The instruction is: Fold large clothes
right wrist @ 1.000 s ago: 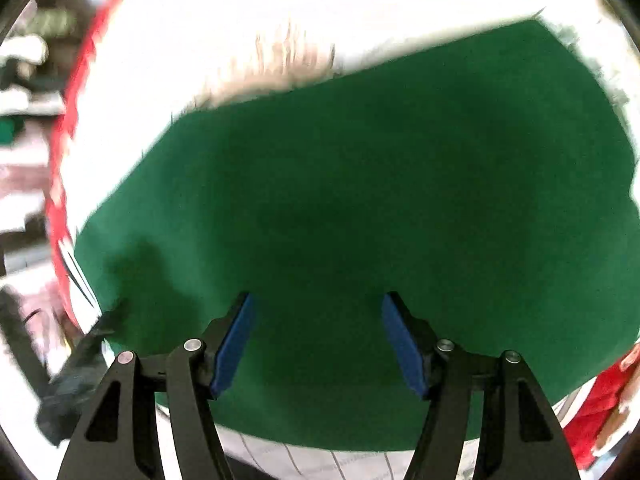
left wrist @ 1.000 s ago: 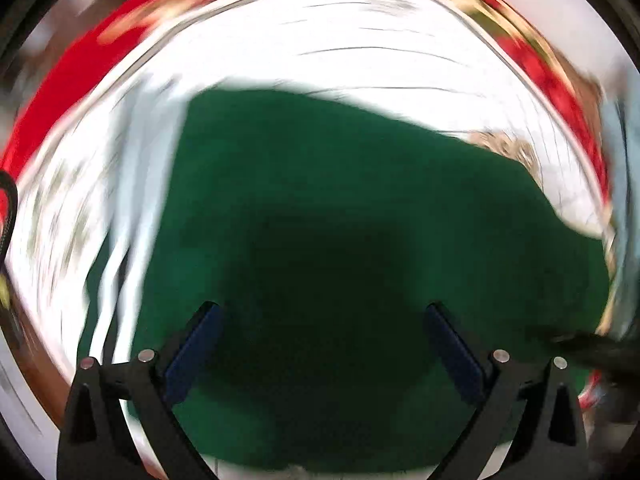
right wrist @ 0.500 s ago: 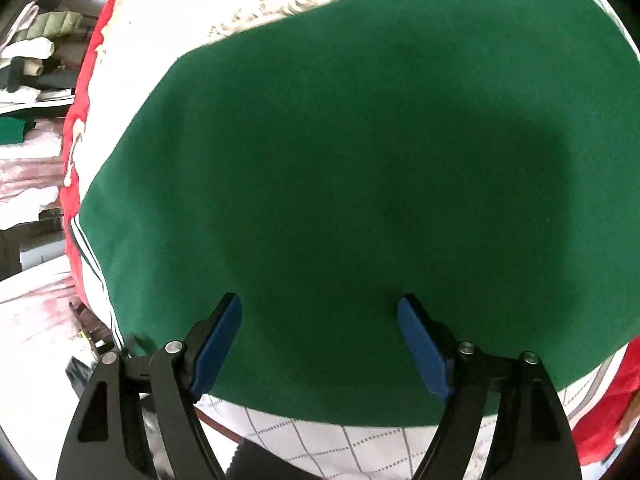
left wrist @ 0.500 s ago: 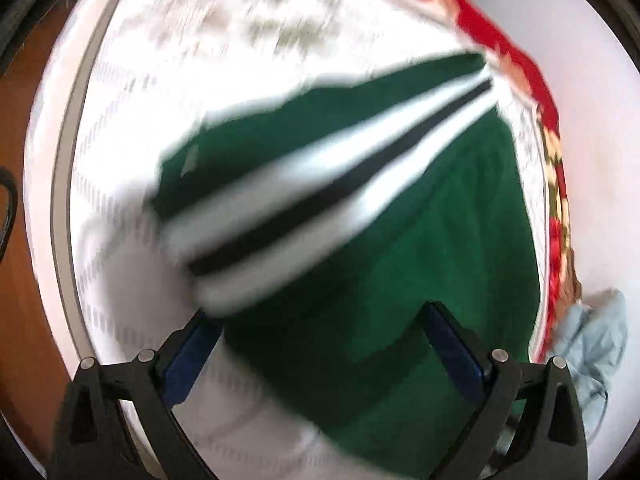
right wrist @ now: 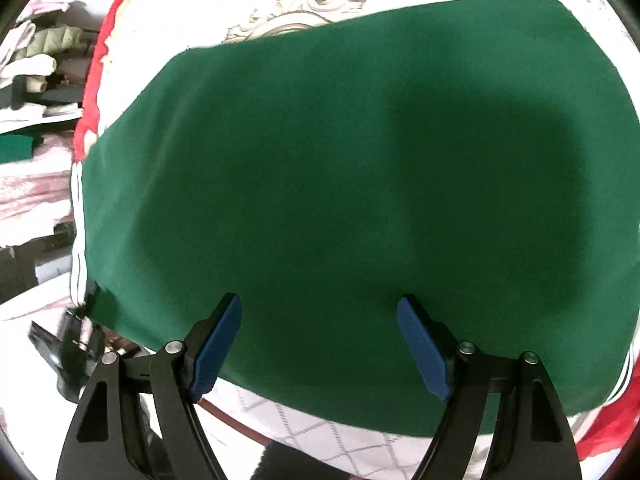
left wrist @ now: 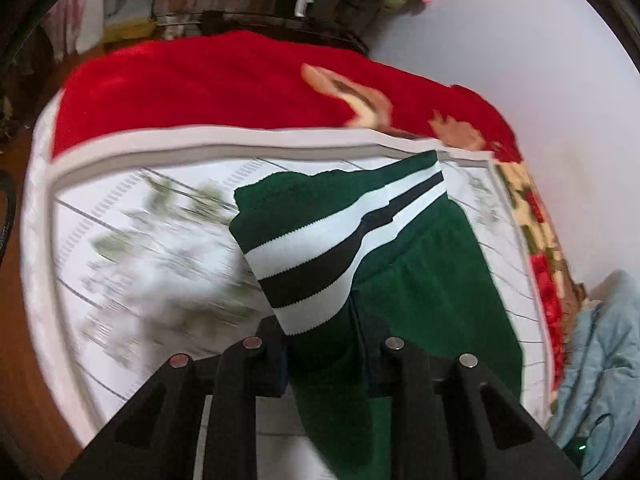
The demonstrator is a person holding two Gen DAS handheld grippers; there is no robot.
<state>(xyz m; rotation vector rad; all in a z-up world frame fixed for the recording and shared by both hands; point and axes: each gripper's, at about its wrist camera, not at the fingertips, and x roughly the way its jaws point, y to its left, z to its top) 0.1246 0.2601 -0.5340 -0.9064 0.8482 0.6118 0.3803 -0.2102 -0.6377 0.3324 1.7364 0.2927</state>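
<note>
A large green garment point(right wrist: 340, 184) lies spread flat on a white patterned bed cover point(right wrist: 304, 4). In the left wrist view its end with white and black stripes point(left wrist: 328, 256) is lifted off the cover. My left gripper point(left wrist: 322, 356) is shut on this striped part of the green garment point(left wrist: 424, 280), which hangs between the jaws. My right gripper point(right wrist: 320, 340) is open and empty, with its blue pads point(right wrist: 218, 338) just above the near edge of the green cloth.
A red blanket point(left wrist: 224, 92) lies across the far side of the bed. A light blue garment point(left wrist: 600, 364) sits at the right by a white wall. Piles of clothes point(right wrist: 32, 68) lie to the left of the bed. Brown floor point(left wrist: 24, 380) shows at the left.
My left gripper has closed on the striped part of the garment and lifted it, tilting up so the room comes into view. My right gripper has stayed open over the green cloth, pulling back slightly.
</note>
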